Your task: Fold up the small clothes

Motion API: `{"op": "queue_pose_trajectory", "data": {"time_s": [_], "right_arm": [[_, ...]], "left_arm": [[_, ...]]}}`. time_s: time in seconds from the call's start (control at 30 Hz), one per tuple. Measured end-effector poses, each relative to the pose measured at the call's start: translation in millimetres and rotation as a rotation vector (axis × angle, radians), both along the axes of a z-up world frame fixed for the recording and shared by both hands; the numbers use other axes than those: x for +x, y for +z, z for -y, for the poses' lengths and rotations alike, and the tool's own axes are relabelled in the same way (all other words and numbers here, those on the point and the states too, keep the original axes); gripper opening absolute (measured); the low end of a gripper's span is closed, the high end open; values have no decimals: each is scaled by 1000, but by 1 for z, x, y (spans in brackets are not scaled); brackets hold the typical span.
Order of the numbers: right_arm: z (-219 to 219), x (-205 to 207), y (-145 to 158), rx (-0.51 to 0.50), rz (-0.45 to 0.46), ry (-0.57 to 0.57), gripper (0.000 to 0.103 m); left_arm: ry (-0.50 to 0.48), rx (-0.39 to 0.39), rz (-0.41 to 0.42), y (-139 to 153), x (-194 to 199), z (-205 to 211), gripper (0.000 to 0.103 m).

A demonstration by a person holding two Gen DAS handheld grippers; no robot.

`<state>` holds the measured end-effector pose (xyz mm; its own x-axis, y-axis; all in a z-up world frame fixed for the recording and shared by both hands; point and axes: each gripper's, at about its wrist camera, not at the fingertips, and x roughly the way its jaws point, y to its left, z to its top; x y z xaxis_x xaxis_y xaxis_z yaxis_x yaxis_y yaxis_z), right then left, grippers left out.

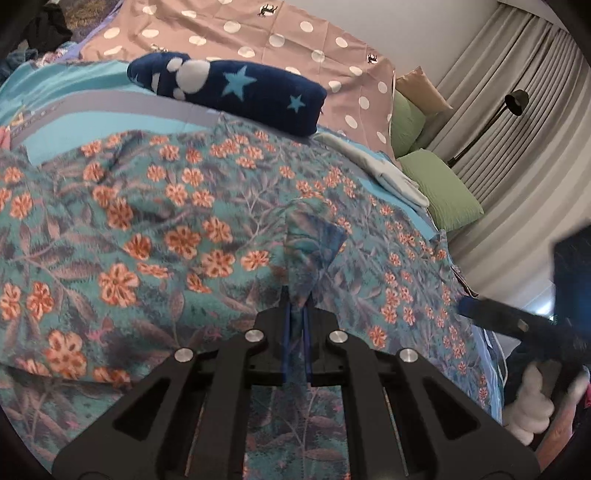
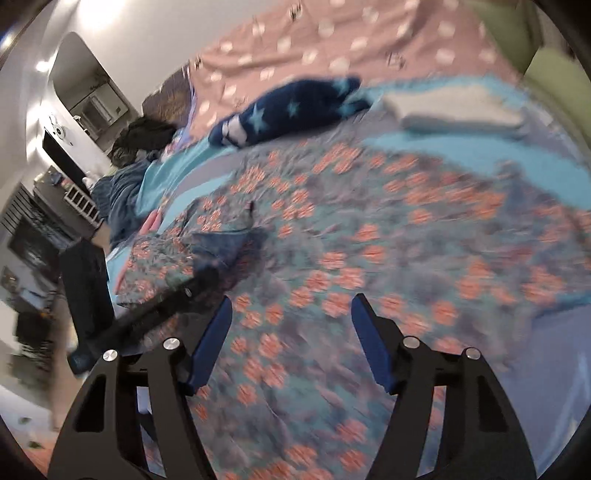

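Note:
A teal garment printed with orange flowers (image 1: 147, 229) lies spread over the bed. My left gripper (image 1: 297, 301) is shut on a raised fold of it, and the cloth runs up between the blue pads. In the blurred right wrist view the same garment (image 2: 369, 240) fills the middle. My right gripper (image 2: 291, 301) hovers open just above it, with nothing pressed between its fingers. The left gripper (image 2: 195, 284) shows there at the left, holding the pinched fold. The right gripper's blue fingers (image 1: 467, 308) enter the left wrist view from the right edge.
A folded navy item with stars (image 1: 236, 92) and a folded pale cloth (image 1: 384, 173) lie beyond the garment on a turquoise blanket (image 1: 92, 122). Behind are a pink dotted sheet (image 1: 258, 33), green pillows (image 1: 439, 188), a floor lamp (image 1: 513, 103) and curtains. Dark clothes (image 2: 144, 136) are piled far left.

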<state>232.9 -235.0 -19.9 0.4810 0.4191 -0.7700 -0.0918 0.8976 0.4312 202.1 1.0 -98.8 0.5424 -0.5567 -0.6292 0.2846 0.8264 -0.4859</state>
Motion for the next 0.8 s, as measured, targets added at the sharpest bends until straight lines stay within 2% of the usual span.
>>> {"op": "queue_pose_trajectory", "data": {"time_s": [0.17, 0.43, 0.47, 0.5, 0.53, 0.57, 0.7, 0.8], "right_arm": [[-30, 51, -33, 97, -161, 47, 69], [-58, 110, -47, 230, -281, 58, 69], [-62, 114, -49, 228, -286, 60, 65], [-68, 119, -48, 212, -279, 64, 35], [-74, 122, -46, 189, -264, 78, 15], [-77, 123, -46, 178, -260, 90, 4], [-74, 114, -14, 146, -134, 95, 3], [-57, 104, 11, 113, -52, 97, 3]], "left_arm": [[-12, -26, -7, -5, -2, -3, 5], [-28, -54, -14, -7, -2, -3, 5], [-30, -54, -14, -7, -2, -2, 5], [-30, -54, -12, -6, -2, -2, 5], [-31, -57, -9, -5, -3, -2, 5], [-31, -57, -4, -4, -3, -2, 5], [-43, -36, 61, 18, -9, 7, 5], [-92, -11, 92, 42, -11, 30, 5]]}}
